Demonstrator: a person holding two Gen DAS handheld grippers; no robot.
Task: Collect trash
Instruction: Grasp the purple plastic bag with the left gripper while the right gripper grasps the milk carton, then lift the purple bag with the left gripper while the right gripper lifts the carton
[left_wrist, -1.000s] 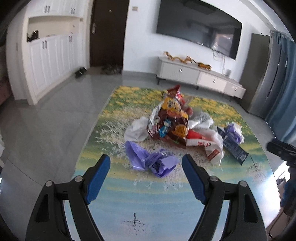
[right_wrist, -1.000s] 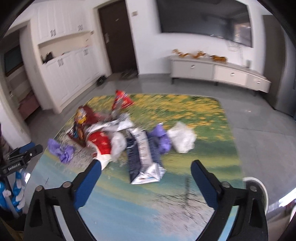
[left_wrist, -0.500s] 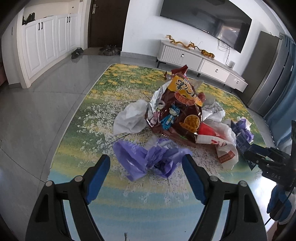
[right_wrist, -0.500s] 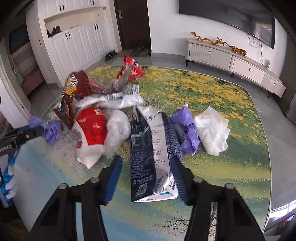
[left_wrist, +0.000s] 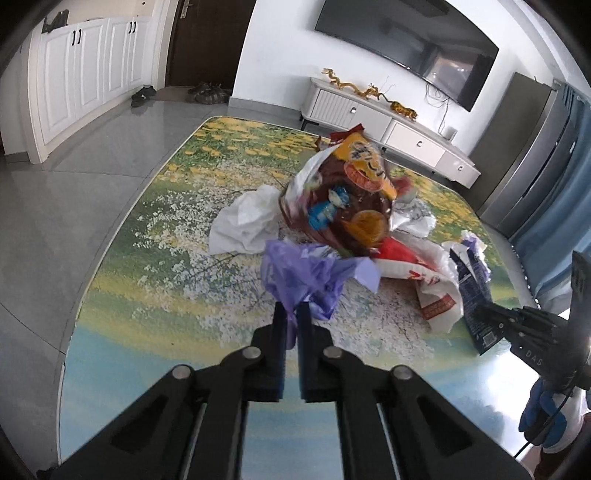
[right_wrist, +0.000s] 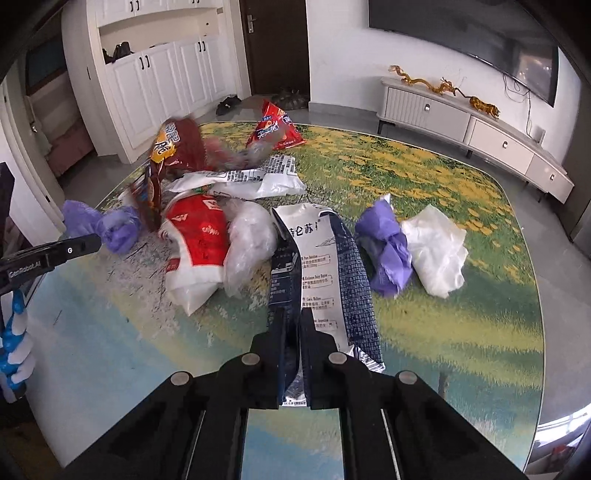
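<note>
So both tongs have a bite

Left gripper (left_wrist: 291, 314) has just clamped onto the purple bag (left_wrist: 310, 277) at the near side of the table (left_wrist: 147, 332); right gripper (right_wrist: 291, 321) has just pinched shut on the navy milk pouch (right_wrist: 325, 266). Best to lift slowly, since the snack bags (left_wrist: 351, 199) behind touch the purple one and might drag.

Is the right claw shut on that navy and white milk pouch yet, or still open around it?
Shut on it. The right claw has just closed and its pads pinch the near end of the navy and white pouch.
</note>
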